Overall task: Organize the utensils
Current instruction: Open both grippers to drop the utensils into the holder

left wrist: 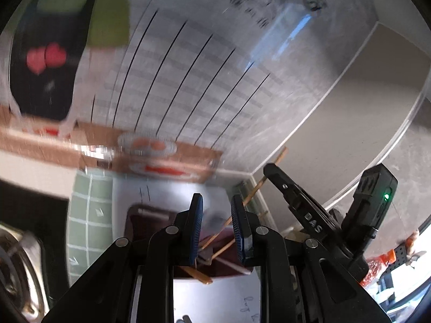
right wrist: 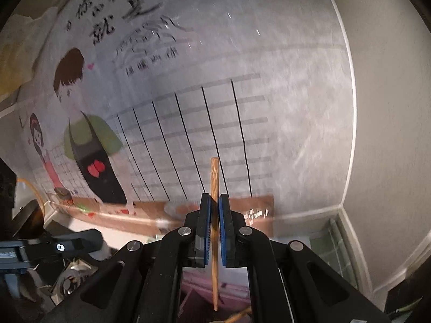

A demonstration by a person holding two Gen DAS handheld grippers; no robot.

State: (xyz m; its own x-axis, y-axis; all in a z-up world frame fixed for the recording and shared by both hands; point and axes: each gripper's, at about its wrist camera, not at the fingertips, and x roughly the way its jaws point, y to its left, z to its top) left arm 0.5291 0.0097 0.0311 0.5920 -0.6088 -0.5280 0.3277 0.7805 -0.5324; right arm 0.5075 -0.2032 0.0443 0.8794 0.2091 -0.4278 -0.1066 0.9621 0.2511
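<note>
Our right gripper (right wrist: pixel 214 215) has its blue ribbed pads pinched on a slim, round wooden chopstick (right wrist: pixel 214 177) that stands upright between them, its grooved tip poking above and its shaft running below. Our left gripper (left wrist: pixel 216 224) is partly open, with nothing pressed between its pads. Ahead of and below it sits a dark red rectangular tray (left wrist: pixel 150 223) holding more thin wooden sticks. We should keep the grip firm and lower the chopstick lengthwise into the tray, since smooth round wood could twist or slip.
</note>
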